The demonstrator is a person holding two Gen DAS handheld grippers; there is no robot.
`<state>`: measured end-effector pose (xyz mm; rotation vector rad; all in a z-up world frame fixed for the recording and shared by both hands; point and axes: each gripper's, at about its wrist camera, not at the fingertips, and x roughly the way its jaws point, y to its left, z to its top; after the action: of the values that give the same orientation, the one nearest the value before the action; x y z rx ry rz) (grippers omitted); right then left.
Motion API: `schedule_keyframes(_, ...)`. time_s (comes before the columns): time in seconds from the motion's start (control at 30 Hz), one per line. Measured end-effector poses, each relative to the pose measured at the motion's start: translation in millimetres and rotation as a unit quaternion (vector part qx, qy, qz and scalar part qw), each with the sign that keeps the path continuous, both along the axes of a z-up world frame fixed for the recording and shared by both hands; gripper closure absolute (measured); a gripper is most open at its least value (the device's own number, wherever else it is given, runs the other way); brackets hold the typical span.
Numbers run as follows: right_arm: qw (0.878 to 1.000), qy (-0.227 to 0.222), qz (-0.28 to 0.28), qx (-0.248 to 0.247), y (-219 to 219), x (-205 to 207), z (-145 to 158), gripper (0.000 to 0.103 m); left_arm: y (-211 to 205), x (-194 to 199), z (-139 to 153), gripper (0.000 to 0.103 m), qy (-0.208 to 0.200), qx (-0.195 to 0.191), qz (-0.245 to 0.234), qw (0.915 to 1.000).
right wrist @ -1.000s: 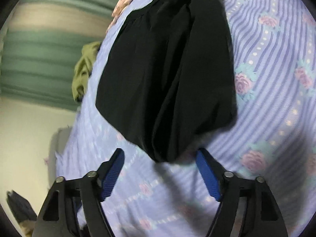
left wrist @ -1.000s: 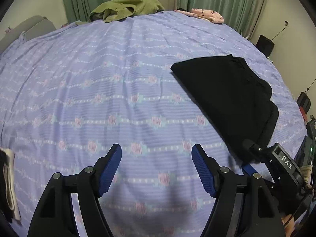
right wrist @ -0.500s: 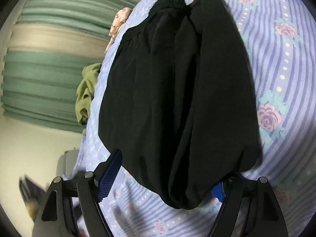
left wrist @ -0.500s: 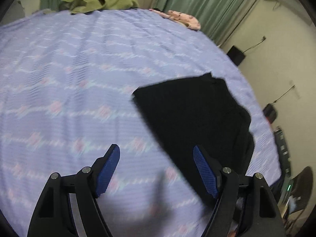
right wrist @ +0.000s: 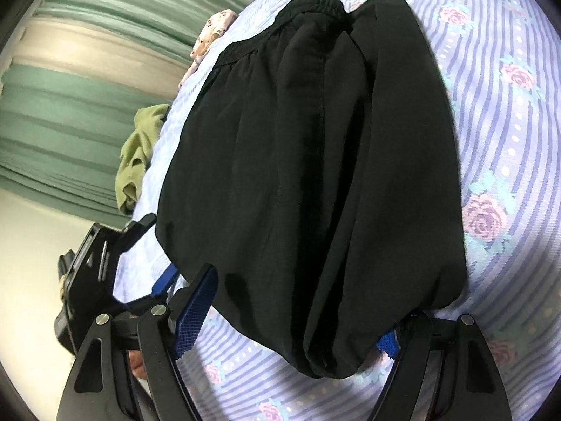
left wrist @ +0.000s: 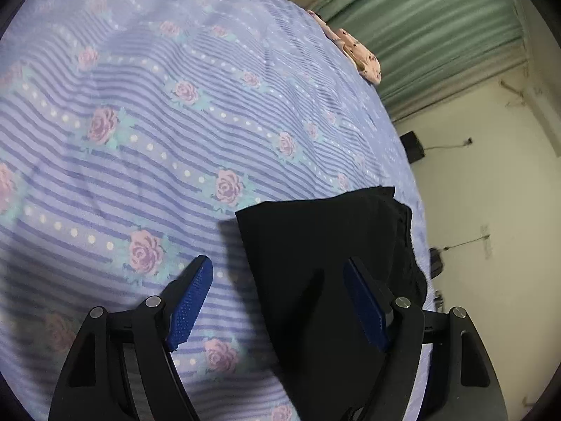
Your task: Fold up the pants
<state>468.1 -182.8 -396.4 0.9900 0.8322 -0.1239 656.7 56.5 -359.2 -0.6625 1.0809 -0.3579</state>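
Observation:
The black pants [right wrist: 308, 161] lie folded on the purple floral bedsheet [left wrist: 147, 112], elastic waistband at the far end. My right gripper [right wrist: 298, 312] is open, its jaws straddling the near rounded fold of the pants; the right fingertip is hidden under the cloth. My left gripper [left wrist: 280, 294] is open over the pants' straight edge [left wrist: 315, 245], one blue pad [left wrist: 191, 301] above the sheet, the other above the black cloth. The left gripper's body also shows in the right wrist view [right wrist: 94, 256], beside the pants.
A green garment [right wrist: 136, 154] and a pink patterned cloth [left wrist: 357, 52] lie at the far edge of the bed by green curtains [left wrist: 438, 31]. A cream wall with cables [left wrist: 491, 193] stands past the bed's side.
Both grippers have moved in onto the pants. The left one swung right and lower until its jaws straddle the pants' edge; the right one advanced so the fold fills its jaws.

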Motion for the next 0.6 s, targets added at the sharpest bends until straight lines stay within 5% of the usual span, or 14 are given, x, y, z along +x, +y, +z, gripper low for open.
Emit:
schedule_keyframes(0.2,1.0,0.003,0.006,-0.027,1.0,2.5,1.1,0.023,-12.6,14.8,-3.0,0.02,-0.013,-0.007,-0.028,0.9995)
schedule_keyframes(0.43,0.999,0.009,0.002,-0.037,-3.9,-0.4,2.7,0.023,-21.1,33.1,-7.0,0.024,-0.019,-0.062,-0.034,0.9973)
schedule_keyframes(0.5,0.999,0.011,0.003,-0.034,-5.0,-0.9,4.3,0.024,-25.6,36.1,-9.0,0.048,-0.007,-0.089,-0.047,0.9949)
schedule_keyframes(0.6,1.0,0.016,-0.002,-0.023,-11.9,-0.7,5.6,0.037,-32.3,33.3,-4.8,0.069,-0.007,-0.086,-0.058,0.9946)
